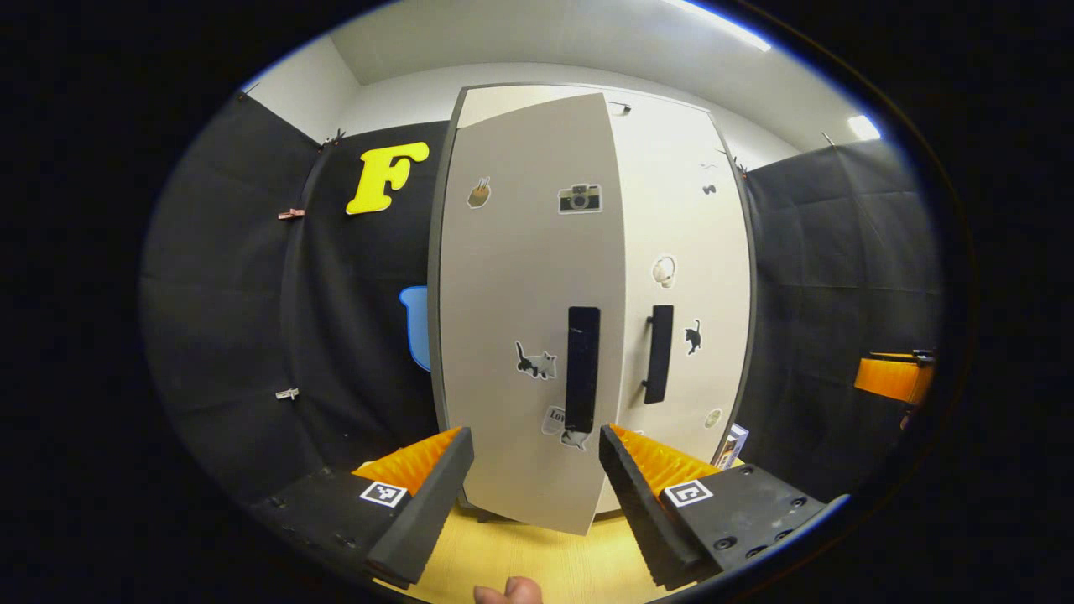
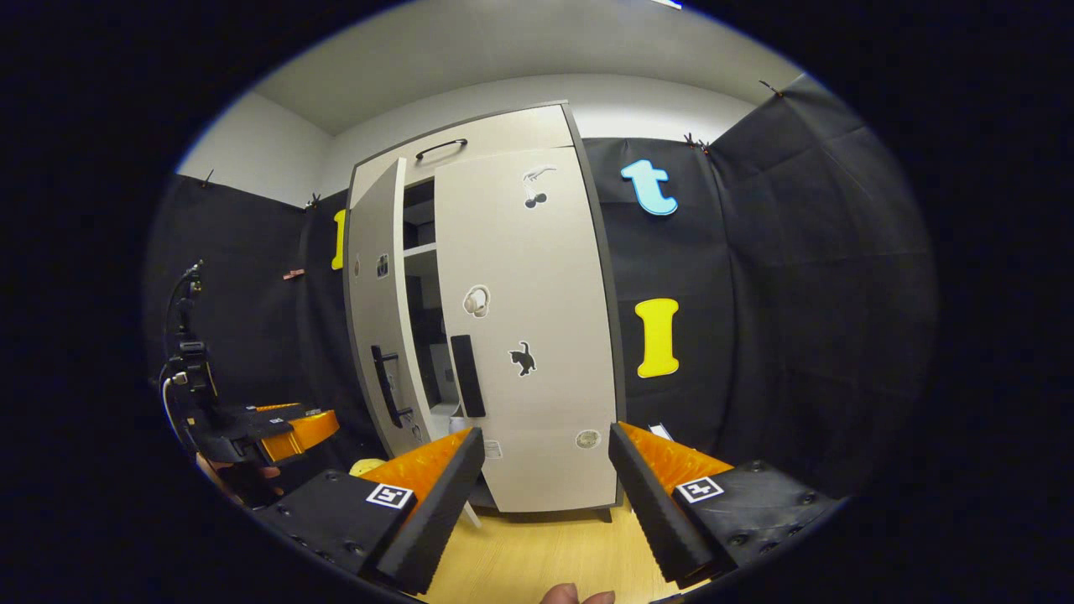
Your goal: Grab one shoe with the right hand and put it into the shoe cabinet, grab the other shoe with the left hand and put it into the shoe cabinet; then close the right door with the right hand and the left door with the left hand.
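In the left gripper view we see the left gripper (image 1: 535,470) with its fingers spread wide and nothing between them, aimed straight at the shoe cabinet (image 1: 722,168). The left door (image 1: 524,277) stands partly ajar, swung out toward us, with its black handle (image 1: 582,367) just above the gap between the fingers, not touching either one. The right door (image 1: 684,252) sits flush and closed, its own black handle (image 1: 659,352) beside a cat sticker (image 1: 693,335). More stickers dot the left door: a camera (image 1: 580,198), another cat (image 1: 536,361). Wooden floor (image 1: 537,558) below, and a fingertip (image 1: 508,591) at the bottom edge. At the far right edge we see part of the right gripper (image 1: 896,377), too cut off to tell its state there. In the right gripper view we see the right gripper (image 2: 545,474), fingers spread apart and empty, facing the closed right door (image 2: 524,335) from a little way off. The left door (image 2: 377,310) hangs open at an angle, and through the gap we glimpse dark shelves (image 2: 422,249); the shoes are not discernible inside from here. The left gripper (image 2: 294,426) shows at lower left, held by a hand (image 2: 243,482), near the open left door.
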Demonstrator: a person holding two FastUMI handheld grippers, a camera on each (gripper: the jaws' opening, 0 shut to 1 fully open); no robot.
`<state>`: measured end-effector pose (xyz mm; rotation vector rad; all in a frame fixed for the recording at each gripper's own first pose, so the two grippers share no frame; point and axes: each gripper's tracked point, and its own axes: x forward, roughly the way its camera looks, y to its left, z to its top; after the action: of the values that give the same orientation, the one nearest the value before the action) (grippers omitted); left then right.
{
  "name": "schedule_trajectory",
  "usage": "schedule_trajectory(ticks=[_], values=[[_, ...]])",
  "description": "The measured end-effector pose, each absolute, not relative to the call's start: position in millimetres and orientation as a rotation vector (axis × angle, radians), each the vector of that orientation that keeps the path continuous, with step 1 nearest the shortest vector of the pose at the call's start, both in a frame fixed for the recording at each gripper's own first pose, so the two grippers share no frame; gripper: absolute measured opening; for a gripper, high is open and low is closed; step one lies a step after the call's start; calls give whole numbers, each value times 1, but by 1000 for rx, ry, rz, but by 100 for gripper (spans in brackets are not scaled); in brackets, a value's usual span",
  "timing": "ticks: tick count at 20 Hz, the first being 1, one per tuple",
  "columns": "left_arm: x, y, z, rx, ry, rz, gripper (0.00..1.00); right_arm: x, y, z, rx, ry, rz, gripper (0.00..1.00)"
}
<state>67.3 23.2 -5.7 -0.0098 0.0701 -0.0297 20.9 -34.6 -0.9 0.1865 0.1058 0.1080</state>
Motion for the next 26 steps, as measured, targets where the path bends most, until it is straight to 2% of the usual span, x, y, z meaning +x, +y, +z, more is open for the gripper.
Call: schedule_trajectory(ticks=[4, 8, 13, 26], values=[[48, 5, -4, 19, 61, -30, 95, 15, -37, -4, 177, 103, 89, 98], [38, -12, 1, 24, 18, -47, 93, 5, -44, -5, 150, 93, 50, 98], [36, -36, -5, 18, 25, -103, 95, -11, -47, 5, 123, 65, 10, 97], [42, -23, -1, 0, 38, -111, 95, -20, -44, 5, 118, 58, -6, 98]])
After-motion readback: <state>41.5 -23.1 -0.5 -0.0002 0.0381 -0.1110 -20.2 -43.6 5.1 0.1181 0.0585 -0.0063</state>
